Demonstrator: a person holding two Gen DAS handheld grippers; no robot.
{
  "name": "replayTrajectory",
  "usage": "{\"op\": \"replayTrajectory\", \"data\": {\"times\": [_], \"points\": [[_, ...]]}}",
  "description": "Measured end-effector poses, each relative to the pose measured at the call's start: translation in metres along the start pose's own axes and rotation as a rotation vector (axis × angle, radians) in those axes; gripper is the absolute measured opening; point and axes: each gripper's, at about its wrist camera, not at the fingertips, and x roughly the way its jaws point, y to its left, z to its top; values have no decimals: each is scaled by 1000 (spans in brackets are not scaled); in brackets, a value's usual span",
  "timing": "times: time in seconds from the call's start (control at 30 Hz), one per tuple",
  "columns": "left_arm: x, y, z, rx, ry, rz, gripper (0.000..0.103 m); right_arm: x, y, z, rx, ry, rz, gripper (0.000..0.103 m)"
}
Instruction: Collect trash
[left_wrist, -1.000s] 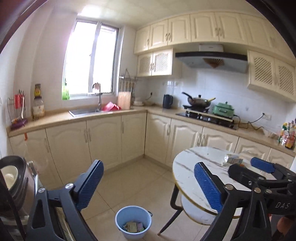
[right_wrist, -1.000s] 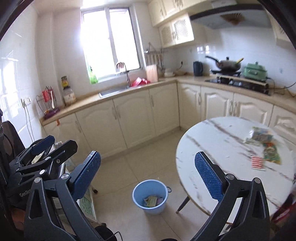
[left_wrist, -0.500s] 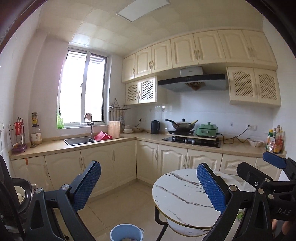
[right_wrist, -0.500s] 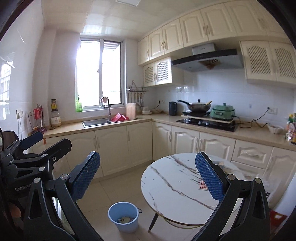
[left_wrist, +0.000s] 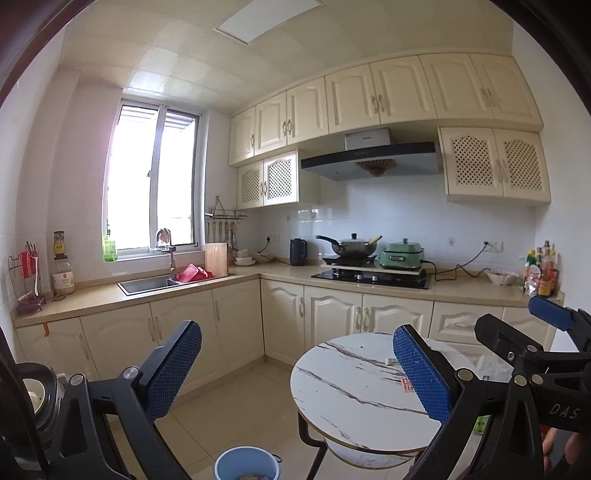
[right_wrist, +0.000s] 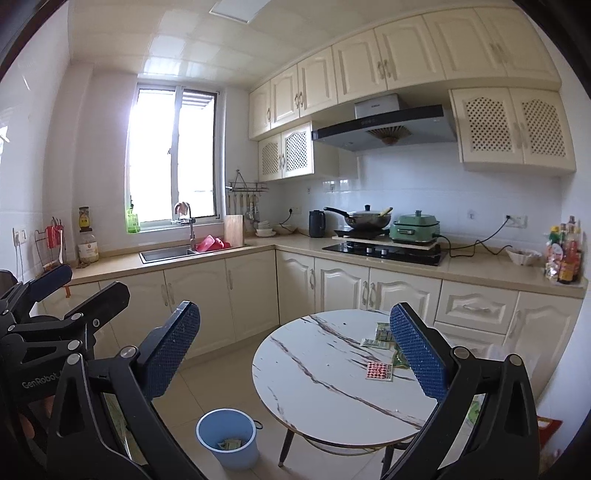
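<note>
On the round marble counter ahead of me lie the scraps I have yet to gather: a red-and-white checked wrapper near its right edge, and two greenish packets just beyond it on the far side, one partly hidden behind my right claw's pad. My right claw hangs wide open with nothing between its pads, raised and level rather than aimed at the scraps; my left claw is likewise spread and empty, held to the left of the right one. Down on the floor, near the left foot of the counter, stands the blue bucket with a few scraps already lying at its bottom, so I judge the job partly done, with at least three pieces left on top. Whether more lies behind my right pad I cannot tell. Nothing blocks the way to the wrappers; they lie flat on smooth stone, so I expect pinching them up will be fiddly. Beyond, along the far wall, run the cream cabinets, a sink under the window, a wok and green pot on the stove, and bottles at the far right, all well apart from my work.
</note>
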Motion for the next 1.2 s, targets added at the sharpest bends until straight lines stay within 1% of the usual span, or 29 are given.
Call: {"op": "replayTrajectory", "data": {"times": [0.13, 0.33, 0.47, 0.57, 0.7, 0.8, 1.0, 1.1, 1.17, 1.2], "points": [[6, 0, 7, 6, 4, -3, 102, 2, -3, -3, 5, 1, -13, 103], [22, 5, 13, 13, 27, -26, 102, 7, -10, -9, 7, 16, -29, 103], [42, 5, 15, 19, 58, -52, 102, 16, -21, -14, 17, 34, -46, 103], [63, 2, 15, 26, 96, -65, 102, 27, -33, -23, 26, 57, -67, 103], [105, -3, 11, 23, 184, -69, 102, 49, -67, -39, 65, 110, -125, 103], [145, -10, 8, 11, 261, -79, 102, 73, -104, -60, 112, 178, -166, 103], [228, -42, 12, 32, 398, -111, 102, 125, -173, -106, 187, 311, -232, 103], [268, -59, 17, 57, 445, -124, 102, 161, -201, -129, 209, 397, -225, 103], [298, -71, 20, 72, 481, -149, 102, 187, -216, -144, 210, 462, -221, 103], [314, -78, 22, 75, 498, -160, 102, 199, -223, -150, 209, 478, -212, 103]]}}
